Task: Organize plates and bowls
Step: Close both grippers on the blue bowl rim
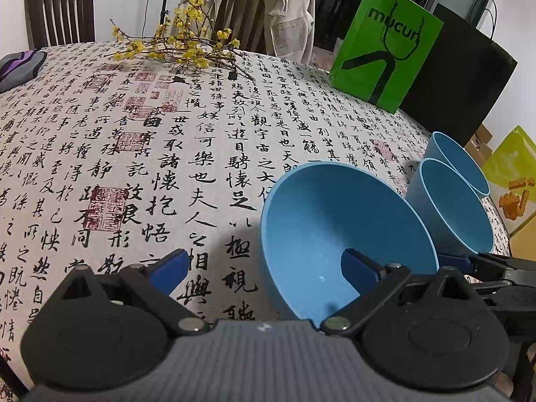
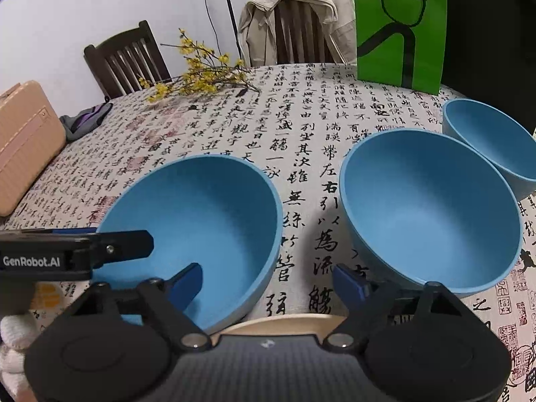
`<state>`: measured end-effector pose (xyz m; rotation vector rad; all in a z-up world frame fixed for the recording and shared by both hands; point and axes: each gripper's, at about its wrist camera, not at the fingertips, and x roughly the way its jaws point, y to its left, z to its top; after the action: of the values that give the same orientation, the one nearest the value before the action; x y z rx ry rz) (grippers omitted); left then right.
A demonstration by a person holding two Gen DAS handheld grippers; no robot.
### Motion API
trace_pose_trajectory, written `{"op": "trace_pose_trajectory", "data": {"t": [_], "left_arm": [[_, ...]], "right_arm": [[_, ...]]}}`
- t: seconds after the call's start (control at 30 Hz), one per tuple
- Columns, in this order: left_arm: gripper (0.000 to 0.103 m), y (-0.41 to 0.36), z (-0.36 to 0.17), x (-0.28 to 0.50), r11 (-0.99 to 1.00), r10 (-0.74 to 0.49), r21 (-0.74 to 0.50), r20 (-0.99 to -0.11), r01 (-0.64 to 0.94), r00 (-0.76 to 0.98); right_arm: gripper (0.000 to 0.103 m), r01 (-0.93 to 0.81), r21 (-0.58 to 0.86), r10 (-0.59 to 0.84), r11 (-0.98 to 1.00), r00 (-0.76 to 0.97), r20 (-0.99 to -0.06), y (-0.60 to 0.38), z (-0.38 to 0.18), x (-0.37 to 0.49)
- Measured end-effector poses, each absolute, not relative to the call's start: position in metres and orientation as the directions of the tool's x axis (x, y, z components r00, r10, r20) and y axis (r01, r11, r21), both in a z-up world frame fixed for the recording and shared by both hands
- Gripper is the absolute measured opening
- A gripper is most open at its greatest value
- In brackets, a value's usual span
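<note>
On the desk (image 2: pixel 234 127), under its calligraphy-print cloth, stand three blue bowls: the nearest bowl (image 2: pixel 201 221), the middle bowl (image 2: pixel 432 207) just beside it, and a far bowl (image 2: pixel 492 140). Each hand-held gripper, left (image 1: pixel 268 268) and right (image 2: pixel 268 283), stands wide, one finger apparently inside the nearest bowl's rim, gripping nothing. Yellow blossom twigs (image 2: pixel 201 73) lie farther back.

Black tongs (image 1: pixel 264 268), blue pads (image 1: pixel 171 264), ribbed grey body, silver screws
</note>
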<state>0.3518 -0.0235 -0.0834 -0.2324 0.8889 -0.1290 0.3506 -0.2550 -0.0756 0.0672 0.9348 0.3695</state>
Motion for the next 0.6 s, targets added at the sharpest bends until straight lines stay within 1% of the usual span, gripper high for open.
{"op": "trace_pose_trajectory", "data": {"t": [0.07,0.13,0.17,0.23,0.27,0.33,0.37,0.43,0.47,0.5,0.53,0.6], "left_arm": [[0.091,-0.025,-0.085,0.353,0.968,-0.210,-0.251,-0.757,0.021,0.619],[0.082,-0.027,-0.086,0.355,0.967,-0.218,-0.252,-0.762,0.031,0.610],[0.080,-0.028,-0.087,0.355,0.967,-0.222,-0.253,-0.764,0.035,0.606],[0.076,-0.030,-0.087,0.356,0.966,-0.229,-0.254,-0.764,0.045,0.603],[0.075,-0.031,-0.087,0.356,0.966,-0.233,-0.256,-0.764,0.050,0.602],[0.069,-0.032,-0.088,0.356,0.964,-0.242,-0.260,-0.764,0.059,0.597],[0.067,-0.032,-0.088,0.356,0.963,-0.247,-0.262,-0.764,0.063,0.596],[0.056,-0.033,-0.088,0.356,0.962,-0.254,-0.263,-0.766,0.073,0.591],[0.053,-0.033,-0.088,0.356,0.960,-0.262,-0.269,-0.766,0.078,0.587],[0.046,-0.032,-0.089,0.356,0.956,-0.275,-0.280,-0.767,0.082,0.580],[0.043,-0.032,-0.090,0.357,0.953,-0.286,-0.291,-0.768,0.087,0.573],[0.038,-0.033,-0.091,0.357,0.956,-0.279,-0.281,-0.769,0.087,0.575]], "right_arm": [[0.077,-0.288,0.204,0.335,0.936,0.544,-0.769,-0.253,-0.075,0.351],[0.071,-0.289,0.203,0.336,0.936,0.548,-0.766,-0.252,-0.074,0.352],[0.069,-0.292,0.202,0.337,0.935,0.548,-0.765,-0.251,-0.074,0.353],[0.061,-0.298,0.198,0.337,0.934,0.546,-0.767,-0.249,-0.075,0.354],[0.060,-0.300,0.198,0.338,0.933,0.544,-0.768,-0.248,-0.075,0.354],[0.053,-0.306,0.194,0.337,0.932,0.539,-0.772,-0.247,-0.077,0.354],[0.051,-0.309,0.193,0.338,0.931,0.536,-0.773,-0.247,-0.078,0.354],[0.044,-0.313,0.192,0.339,0.930,0.531,-0.777,-0.245,-0.079,0.355],[0.043,-0.315,0.191,0.339,0.930,0.528,-0.779,-0.244,-0.080,0.356],[0.041,-0.316,0.190,0.338,0.930,0.526,-0.781,-0.244,-0.081,0.356],[0.038,-0.317,0.190,0.339,0.929,0.524,-0.782,-0.243,-0.082,0.357],[0.035,-0.322,0.192,0.343,0.927,0.524,-0.780,-0.242,-0.083,0.357]]}}
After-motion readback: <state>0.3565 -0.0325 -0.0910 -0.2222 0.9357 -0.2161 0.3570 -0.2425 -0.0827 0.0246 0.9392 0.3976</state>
